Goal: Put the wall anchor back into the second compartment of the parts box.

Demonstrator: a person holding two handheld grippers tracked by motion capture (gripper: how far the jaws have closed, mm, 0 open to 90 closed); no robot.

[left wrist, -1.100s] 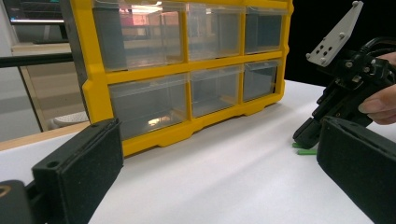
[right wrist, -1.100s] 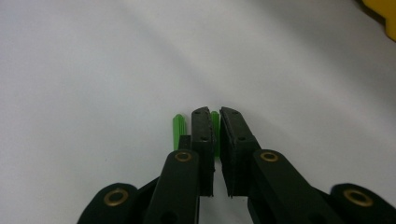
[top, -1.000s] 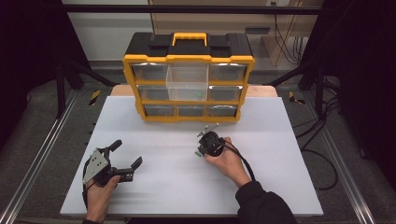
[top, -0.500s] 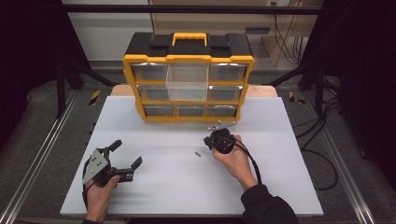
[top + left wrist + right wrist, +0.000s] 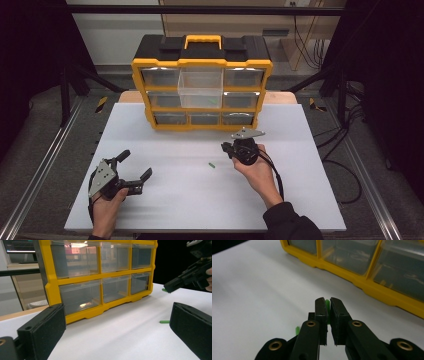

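Observation:
My right gripper (image 5: 226,148) hovers just in front of the yellow-and-black drawer organiser (image 5: 202,64); in the right gripper view its jaws (image 5: 328,305) are shut on a small green piece (image 5: 327,303). A second green piece (image 5: 212,165) lies on the white table (image 5: 300,190) left of the right hand, also visible between the left jaws (image 5: 164,321). My left gripper (image 5: 136,164) rests open at the front left with nothing between its jaws (image 5: 117,327). The left gripper view shows the right gripper (image 5: 186,277) with a green tip.
The organiser's middle clear drawer (image 5: 200,90) is pulled out, with something green inside. Its other drawers (image 5: 81,296) are closed. Metal rails (image 5: 35,175) run along both sides of the table, and cables (image 5: 350,170) lie on the floor at the right.
My right gripper has moved right and toward the organiser, uncovering a green piece that lies on the table. The left gripper has not moved.

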